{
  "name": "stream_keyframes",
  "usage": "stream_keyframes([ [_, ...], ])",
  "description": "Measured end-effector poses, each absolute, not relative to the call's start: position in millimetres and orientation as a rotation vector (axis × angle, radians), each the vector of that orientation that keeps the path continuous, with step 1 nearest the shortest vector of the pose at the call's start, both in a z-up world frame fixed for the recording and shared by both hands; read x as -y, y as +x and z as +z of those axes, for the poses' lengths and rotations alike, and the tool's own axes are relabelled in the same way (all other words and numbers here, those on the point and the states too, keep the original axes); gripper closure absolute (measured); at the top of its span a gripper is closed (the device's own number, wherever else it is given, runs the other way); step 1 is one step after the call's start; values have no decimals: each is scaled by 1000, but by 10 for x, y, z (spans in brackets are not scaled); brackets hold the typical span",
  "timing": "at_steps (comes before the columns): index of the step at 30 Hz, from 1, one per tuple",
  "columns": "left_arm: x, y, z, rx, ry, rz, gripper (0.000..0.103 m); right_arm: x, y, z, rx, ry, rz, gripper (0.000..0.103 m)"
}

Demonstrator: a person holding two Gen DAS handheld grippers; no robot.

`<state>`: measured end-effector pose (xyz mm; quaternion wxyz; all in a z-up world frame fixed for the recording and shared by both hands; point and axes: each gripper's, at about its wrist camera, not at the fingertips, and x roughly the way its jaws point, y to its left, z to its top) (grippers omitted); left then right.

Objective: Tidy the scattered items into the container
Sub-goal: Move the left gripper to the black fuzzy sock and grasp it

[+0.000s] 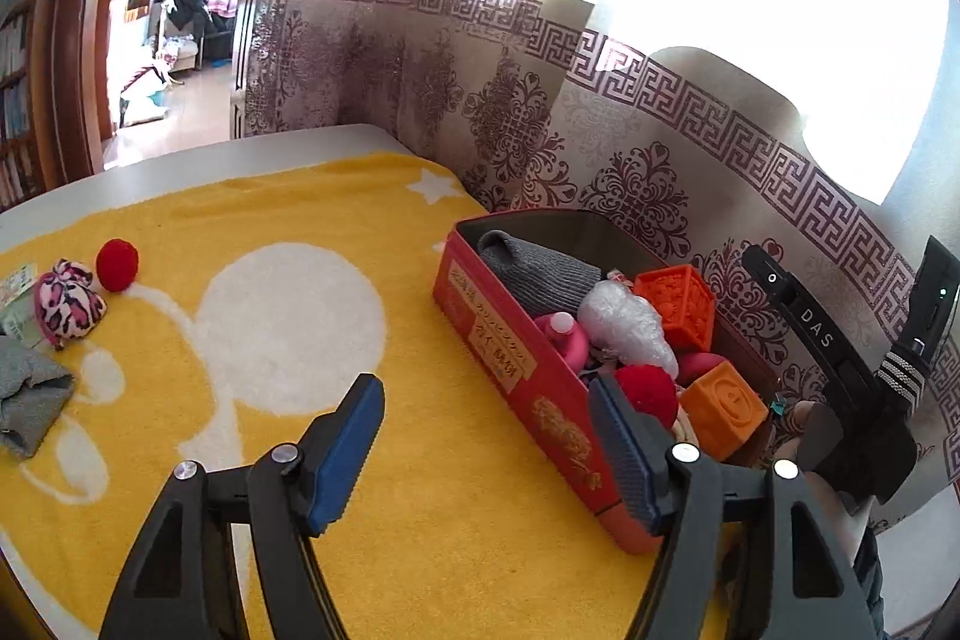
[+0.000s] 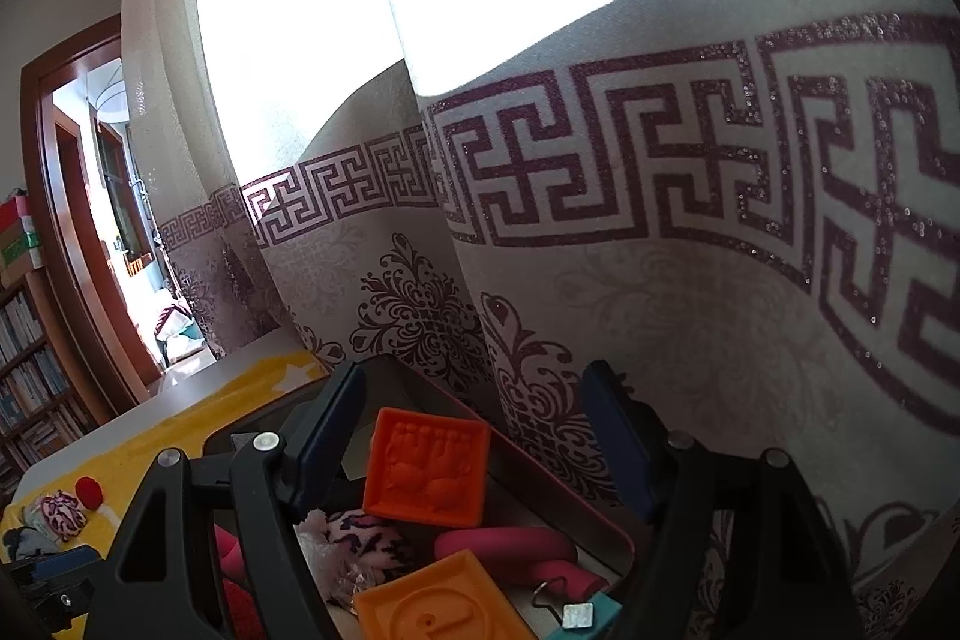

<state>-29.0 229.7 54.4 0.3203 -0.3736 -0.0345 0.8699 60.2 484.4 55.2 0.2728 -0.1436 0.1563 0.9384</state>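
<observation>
Red tin (image 1: 528, 388), crammed with toys, sits along the surface's curtain edge; left gripper (image 1: 486, 424) and right gripper (image 2: 474, 430) both gape, empty.

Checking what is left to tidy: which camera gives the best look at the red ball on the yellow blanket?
The left wrist view. The red ball sits whole and unblocked on the yellow blanket, beside a leopard-print pouch. In the right wrist view the ball is only a small shape at the lower left edge.
</observation>
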Motion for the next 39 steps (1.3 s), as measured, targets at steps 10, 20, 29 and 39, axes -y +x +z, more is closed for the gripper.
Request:
stream_keyframes([
  [10, -1048, -605, 376, 256, -1071, 2527, 28, -4724, 592, 550, -327, -384, 2524, 25],
  [20, 275, -901, 225, 473, -1146, 2805, 28, -4689, 556, 537, -291, -400, 2516, 24],
  [29, 763, -1299, 15, 484, -1285, 2911, 28, -4634, 565, 549, -256, -379, 2519, 24],
  [39, 826, -1560, -227, 533, -1346, 2870, 28, -4179, 761, 677, 19, -147, 2493, 22],
])
